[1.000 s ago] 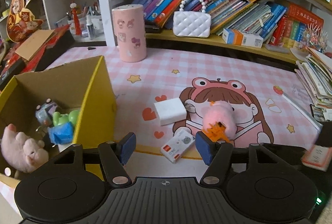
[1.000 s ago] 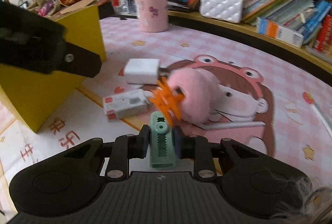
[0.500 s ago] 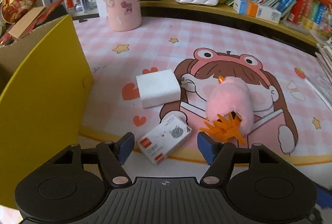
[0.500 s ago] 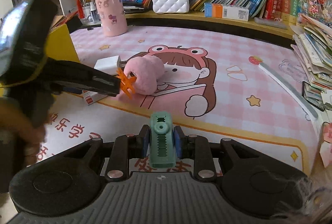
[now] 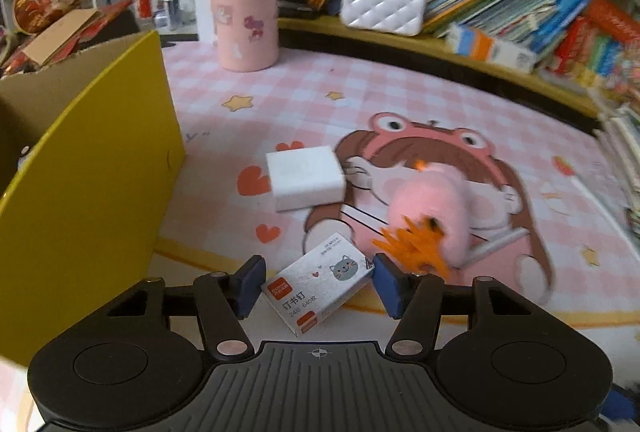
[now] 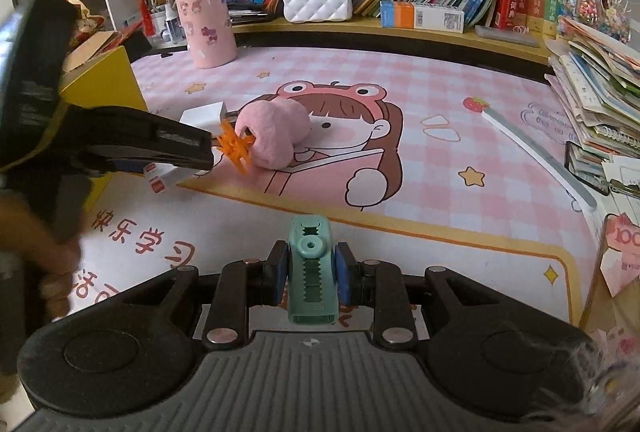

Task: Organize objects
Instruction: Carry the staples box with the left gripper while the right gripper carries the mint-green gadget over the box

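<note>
Looking down the left wrist camera, the left gripper [image 5: 316,290] has its jaws spread wide, and the staple box [image 5: 318,288] lies flat on the bench [image 5: 360,104] between the two blue pads [image 5: 250,284]; the near corners of the box sit close to both pads, though whether either pad touches it I cannot tell. Just right of the box is the pink plush hair clip [image 5: 430,216], its orange teeth near the right pad and somewhat blurred. Beyond the box sits the white block [image 5: 306,178], apart from it, and the yellow cardboard box [image 5: 84,184] stands just to the left. Further back, the pink cylinder [image 5: 244,10] stands upright in front of the bookshelf, with the white quilted purse [image 5: 382,6] on the shelf ledge. Over to the right wrist camera: the right gripper [image 6: 310,272] has its jaws closed narrow on the green crocodile clip [image 6: 312,268], pads pressing both its sides, held above the white edge of the mat. From here the left gripper [image 6: 132,140] reaches in from the left, low over the staple box [image 6: 168,176], its tip right beside the hair clip [image 6: 272,138]. A pale ruler [image 6: 536,156] lies on the bench at far right.
</note>
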`<move>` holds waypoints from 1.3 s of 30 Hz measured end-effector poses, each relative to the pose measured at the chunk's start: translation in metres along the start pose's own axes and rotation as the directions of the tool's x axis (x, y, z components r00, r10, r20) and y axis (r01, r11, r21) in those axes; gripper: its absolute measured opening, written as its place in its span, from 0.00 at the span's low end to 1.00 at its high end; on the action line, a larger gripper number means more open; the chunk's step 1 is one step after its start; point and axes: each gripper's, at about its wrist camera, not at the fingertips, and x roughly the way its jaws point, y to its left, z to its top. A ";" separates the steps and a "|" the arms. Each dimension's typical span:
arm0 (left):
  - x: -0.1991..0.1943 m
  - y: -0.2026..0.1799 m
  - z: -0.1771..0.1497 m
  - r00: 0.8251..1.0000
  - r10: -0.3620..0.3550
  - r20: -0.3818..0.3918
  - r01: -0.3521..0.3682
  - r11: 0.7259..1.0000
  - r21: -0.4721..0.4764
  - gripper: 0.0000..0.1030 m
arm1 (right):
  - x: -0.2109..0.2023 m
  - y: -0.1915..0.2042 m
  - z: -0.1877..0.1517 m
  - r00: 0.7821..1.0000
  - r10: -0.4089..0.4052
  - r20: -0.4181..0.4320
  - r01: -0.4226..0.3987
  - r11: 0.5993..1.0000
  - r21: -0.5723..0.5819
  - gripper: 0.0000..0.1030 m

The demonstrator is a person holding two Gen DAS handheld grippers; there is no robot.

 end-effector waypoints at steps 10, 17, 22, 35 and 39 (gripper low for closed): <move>-0.059 0.015 -0.032 0.992 -0.128 -0.013 0.129 0.991 0.027 0.56 | -0.013 0.025 -0.007 1.000 -0.004 -0.024 0.004 1.000 -0.002 0.23; -0.090 0.041 -0.055 0.990 -0.140 0.011 0.140 0.990 0.015 0.56 | -0.031 0.060 -0.020 1.000 -0.007 -0.022 0.006 0.999 -0.037 0.23; -0.109 0.069 -0.070 0.987 -0.158 0.022 0.158 0.987 -0.008 0.56 | -0.045 0.090 -0.033 1.000 -0.019 -0.021 0.018 0.999 -0.049 0.23; -0.171 0.174 -0.131 0.993 -0.116 0.024 0.118 0.988 -0.095 0.56 | -0.075 0.210 -0.079 0.995 0.068 -0.068 -0.077 0.987 -0.141 0.23; -0.195 0.210 -0.143 0.996 -0.067 0.062 0.075 0.988 -0.133 0.56 | -0.082 0.245 -0.088 0.993 0.105 -0.058 -0.114 0.978 -0.176 0.23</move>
